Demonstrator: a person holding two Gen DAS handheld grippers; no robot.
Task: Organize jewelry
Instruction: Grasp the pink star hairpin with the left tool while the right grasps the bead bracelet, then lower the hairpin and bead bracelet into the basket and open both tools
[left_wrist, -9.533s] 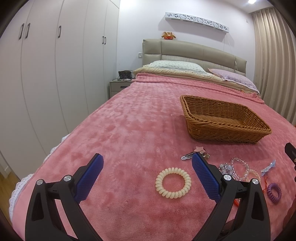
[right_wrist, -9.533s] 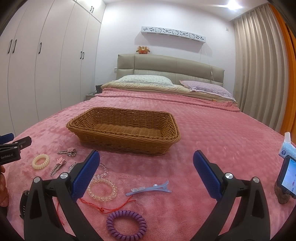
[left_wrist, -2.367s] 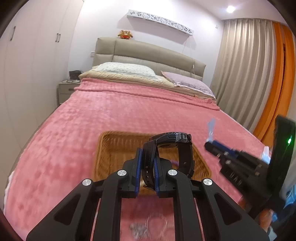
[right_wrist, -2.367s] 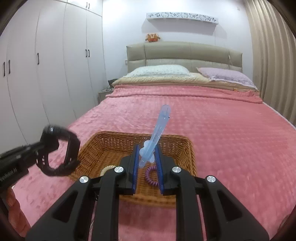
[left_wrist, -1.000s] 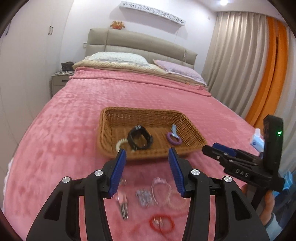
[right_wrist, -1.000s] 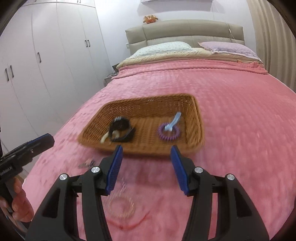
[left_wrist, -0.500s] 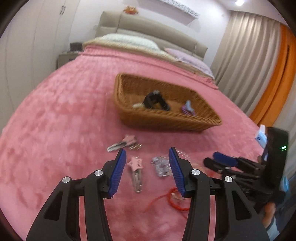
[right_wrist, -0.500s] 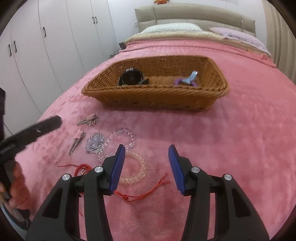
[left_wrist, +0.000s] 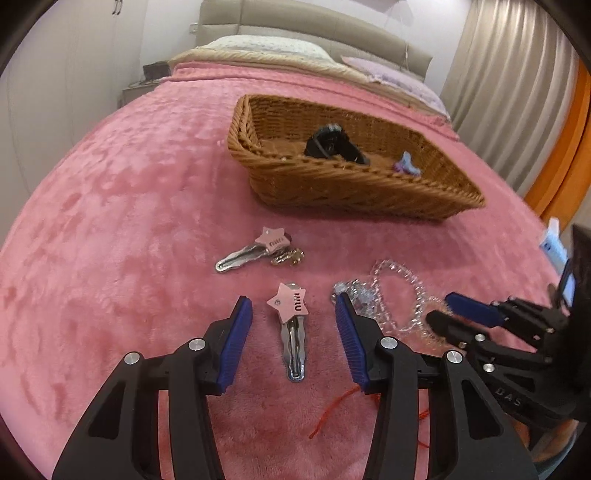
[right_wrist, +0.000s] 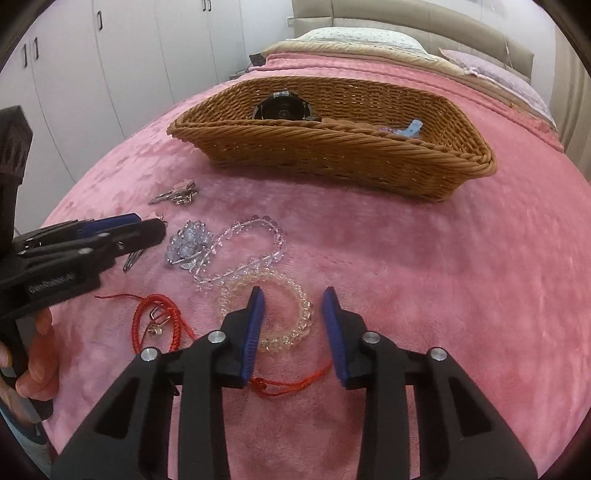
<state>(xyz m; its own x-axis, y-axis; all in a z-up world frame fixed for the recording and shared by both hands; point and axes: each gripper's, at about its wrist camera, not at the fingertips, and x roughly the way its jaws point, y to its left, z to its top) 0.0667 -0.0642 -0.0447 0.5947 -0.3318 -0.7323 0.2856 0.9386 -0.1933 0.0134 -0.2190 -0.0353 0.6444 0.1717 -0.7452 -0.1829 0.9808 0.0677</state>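
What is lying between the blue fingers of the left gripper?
A star hair clip lies untouched between the open left gripper's fingers on the pink blanket, in the left wrist view.

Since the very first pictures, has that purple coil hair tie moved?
Yes. It lay on the blanket on the near side of the basket; now the purple tie sits inside it, beside the blue clip.

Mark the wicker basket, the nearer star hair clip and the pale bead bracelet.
wicker basket (left_wrist: 354, 188): left wrist view, front wall.
nearer star hair clip (left_wrist: 290, 301): left wrist view, pink star.
pale bead bracelet (right_wrist: 301, 295): right wrist view, beads on its right side.
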